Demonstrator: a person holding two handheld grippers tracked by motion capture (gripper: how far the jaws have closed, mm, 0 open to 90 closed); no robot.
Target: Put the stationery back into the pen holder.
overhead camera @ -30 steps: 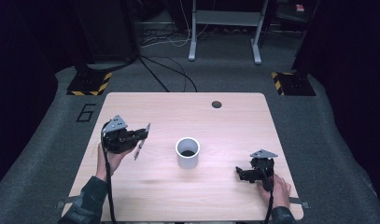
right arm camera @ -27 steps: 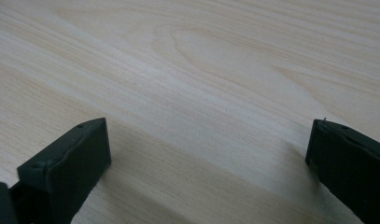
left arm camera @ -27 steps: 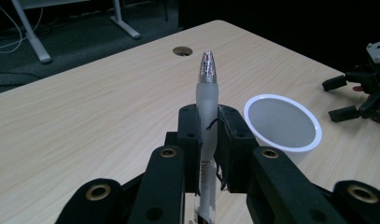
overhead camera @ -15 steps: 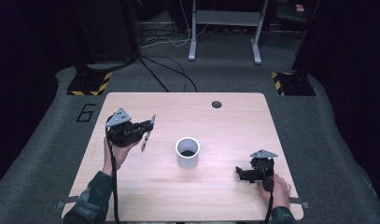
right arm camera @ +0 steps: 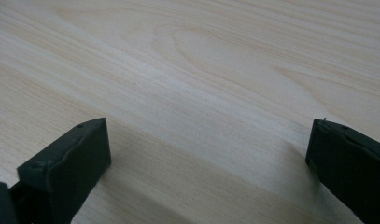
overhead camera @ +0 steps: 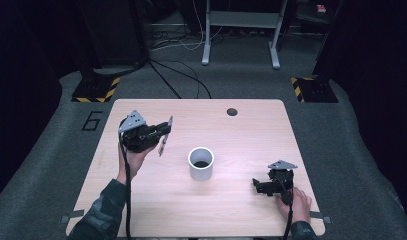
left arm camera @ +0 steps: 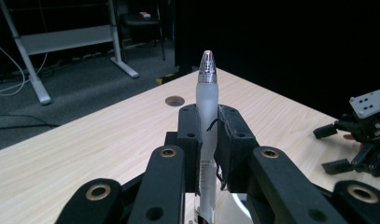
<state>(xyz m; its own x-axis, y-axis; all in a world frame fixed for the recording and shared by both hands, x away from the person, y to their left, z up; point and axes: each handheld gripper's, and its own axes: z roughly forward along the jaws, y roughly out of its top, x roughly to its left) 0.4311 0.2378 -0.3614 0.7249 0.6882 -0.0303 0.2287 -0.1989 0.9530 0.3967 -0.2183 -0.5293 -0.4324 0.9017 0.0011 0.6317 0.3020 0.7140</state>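
Pen stands clamped between the jaws of the left gripper, raised off the table, left of the white cup. Right gripper rests spread, holding nothing.

pen lower end hidden between jaws, cut by bottom edge | cup contents indiscernible | right gripper jaws cropped

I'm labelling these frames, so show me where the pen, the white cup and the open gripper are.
pen (left arm camera: 206, 100): left gripper view, on its frosted barrel above the jaws.
white cup (overhead camera: 201, 172): high view, on its outer wall.
right gripper (overhead camera: 261, 186): high view, midway between its open fingertips.
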